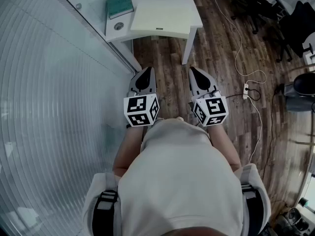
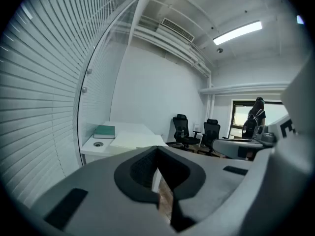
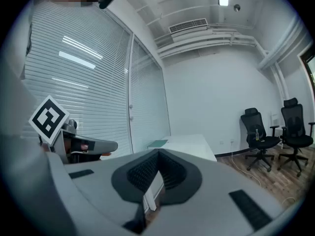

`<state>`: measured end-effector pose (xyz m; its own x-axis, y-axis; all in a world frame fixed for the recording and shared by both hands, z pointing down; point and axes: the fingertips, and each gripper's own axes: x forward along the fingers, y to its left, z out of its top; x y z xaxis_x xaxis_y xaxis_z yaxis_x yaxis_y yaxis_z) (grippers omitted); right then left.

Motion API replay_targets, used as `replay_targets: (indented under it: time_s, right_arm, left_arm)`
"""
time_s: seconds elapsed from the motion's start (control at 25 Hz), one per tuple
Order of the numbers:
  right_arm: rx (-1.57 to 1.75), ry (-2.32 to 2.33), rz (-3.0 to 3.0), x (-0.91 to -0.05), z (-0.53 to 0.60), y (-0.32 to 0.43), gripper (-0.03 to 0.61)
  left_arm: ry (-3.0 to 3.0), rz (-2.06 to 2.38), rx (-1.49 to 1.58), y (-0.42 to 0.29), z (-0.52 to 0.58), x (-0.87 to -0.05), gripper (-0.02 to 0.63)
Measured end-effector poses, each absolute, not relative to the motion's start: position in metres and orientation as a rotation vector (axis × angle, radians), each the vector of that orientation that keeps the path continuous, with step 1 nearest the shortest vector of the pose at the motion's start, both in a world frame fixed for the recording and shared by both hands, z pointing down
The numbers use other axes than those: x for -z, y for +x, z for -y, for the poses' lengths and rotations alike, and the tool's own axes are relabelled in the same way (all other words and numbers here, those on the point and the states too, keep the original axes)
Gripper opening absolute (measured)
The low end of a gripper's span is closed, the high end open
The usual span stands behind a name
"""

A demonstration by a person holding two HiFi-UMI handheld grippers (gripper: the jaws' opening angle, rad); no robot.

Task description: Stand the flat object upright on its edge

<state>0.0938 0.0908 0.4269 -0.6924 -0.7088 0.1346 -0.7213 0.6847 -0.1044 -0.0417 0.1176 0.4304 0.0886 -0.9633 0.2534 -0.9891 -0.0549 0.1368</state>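
A green book [image 1: 120, 4] lies flat at the far left corner of a white table [image 1: 192, 14]. I stand well back from the table with both grippers held level in front of my body. The left gripper [image 1: 147, 69] and the right gripper [image 1: 193, 69] are side by side, both shut with nothing between the jaws. In the left gripper view the book [image 2: 104, 131] shows far beyond the closed tips of the left gripper [image 2: 157, 149]. In the right gripper view the book [image 3: 158, 143] lies on the table [image 3: 192, 144] past the right gripper [image 3: 158, 153].
A glass wall with blinds [image 1: 54, 92] runs along the left. A pale sheet [image 1: 160, 19] and a round grommet [image 1: 118, 26] are on the table. A white cable and power strip [image 1: 245, 90] lie on the wooden floor at right. Black office chairs [image 3: 258, 132] stand further off.
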Motion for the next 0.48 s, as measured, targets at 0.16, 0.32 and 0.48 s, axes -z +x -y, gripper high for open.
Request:
replay_targets:
  time_s: [0.16,0.32,0.48]
  right_arm:
    - [-0.217,1.193,2.787,-0.4272,-0.092,0.0943,0.018]
    - [-0.221,1.197,2.776,-0.4304,-0.0916,0.097,0.018]
    - [-0.223,1.185,2.773,-0.4321,-0.091,0.0975,0.018]
  left_arm:
    - [2.08,1.952,-0.124,-0.0453,-0.1221,-0.4336,0.02]
    - [2.067,1.964,-0.101,-0.0502,-0.1223,-0.4329,0.02]
    - [2.054,1.968,-0.084,-0.0515,-0.1201,-0.4318,0.02]
